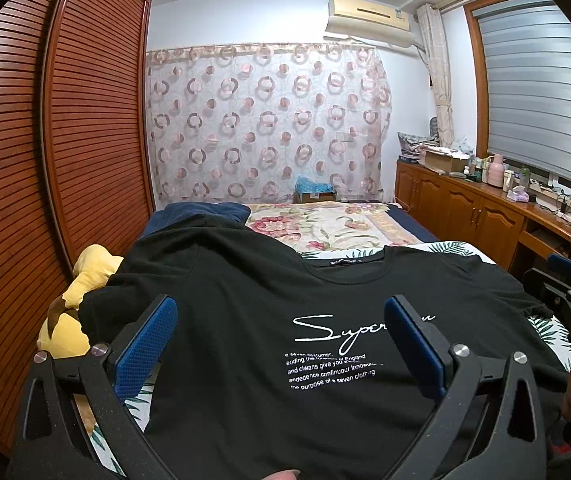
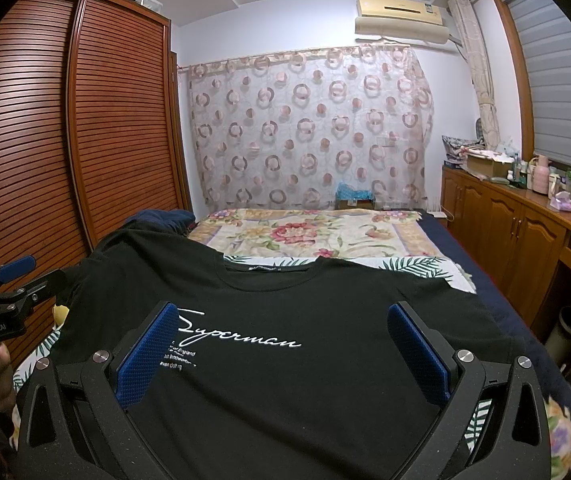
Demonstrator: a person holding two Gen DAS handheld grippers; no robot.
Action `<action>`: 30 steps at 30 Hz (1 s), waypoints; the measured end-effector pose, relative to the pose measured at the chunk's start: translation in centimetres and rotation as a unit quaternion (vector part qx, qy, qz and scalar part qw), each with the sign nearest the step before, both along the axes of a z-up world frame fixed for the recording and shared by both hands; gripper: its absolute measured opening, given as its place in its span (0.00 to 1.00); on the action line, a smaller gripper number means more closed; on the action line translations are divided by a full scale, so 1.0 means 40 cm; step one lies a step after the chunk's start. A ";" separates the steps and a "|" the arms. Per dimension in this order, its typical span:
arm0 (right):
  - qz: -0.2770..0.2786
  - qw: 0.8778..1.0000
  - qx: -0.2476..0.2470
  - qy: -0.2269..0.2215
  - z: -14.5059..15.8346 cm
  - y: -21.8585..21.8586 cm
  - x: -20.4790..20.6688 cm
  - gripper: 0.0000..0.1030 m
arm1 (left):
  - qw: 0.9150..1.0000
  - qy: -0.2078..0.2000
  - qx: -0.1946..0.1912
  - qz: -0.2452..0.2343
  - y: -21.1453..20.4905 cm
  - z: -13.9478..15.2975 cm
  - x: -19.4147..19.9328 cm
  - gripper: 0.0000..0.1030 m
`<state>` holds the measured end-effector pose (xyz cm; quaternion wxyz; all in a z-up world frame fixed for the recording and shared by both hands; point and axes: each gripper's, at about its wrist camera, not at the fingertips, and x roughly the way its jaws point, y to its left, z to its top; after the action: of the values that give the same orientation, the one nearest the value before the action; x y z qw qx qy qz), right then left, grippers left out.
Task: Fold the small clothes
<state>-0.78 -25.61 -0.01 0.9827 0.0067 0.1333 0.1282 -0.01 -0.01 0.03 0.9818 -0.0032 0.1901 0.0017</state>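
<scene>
Bedroom light fell on the bed, where the black shirt lay face up, collar pointing away from me toward the curtain, its long axis running from me to the headboard end. My left claw and right claw both hung spread wide above the print, pinching nothing.

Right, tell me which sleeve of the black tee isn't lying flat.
The sleeve on the wardrobe side of the black tee. It rides up over a yellow plush toy, while the window-side sleeve lies flat on the bed.
</scene>
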 end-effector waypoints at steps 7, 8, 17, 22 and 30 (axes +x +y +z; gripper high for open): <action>0.000 1.000 0.000 0.000 0.000 0.000 0.000 1.00 | 1.000 0.000 0.001 0.000 -0.001 0.000 0.000 1.00; 0.000 1.000 0.000 0.000 0.000 0.000 0.000 1.00 | 1.000 0.000 0.001 0.000 0.000 0.000 0.000 1.00; 0.000 1.000 0.000 0.000 -0.001 0.000 0.000 1.00 | 1.000 0.000 0.001 0.001 -0.001 0.000 0.000 1.00; 0.000 1.000 0.000 0.000 -0.001 -0.001 0.000 1.00 | 1.000 0.001 0.001 0.001 -0.001 0.000 0.000 1.00; 0.001 1.000 0.000 0.000 0.000 0.011 -0.002 1.00 | 1.000 0.000 0.001 0.000 -0.001 0.000 0.000 1.00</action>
<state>-0.85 -25.19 -0.01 0.9827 0.0067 0.1334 0.1287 -0.03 -0.06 0.04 0.9818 -0.0018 0.1899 0.0021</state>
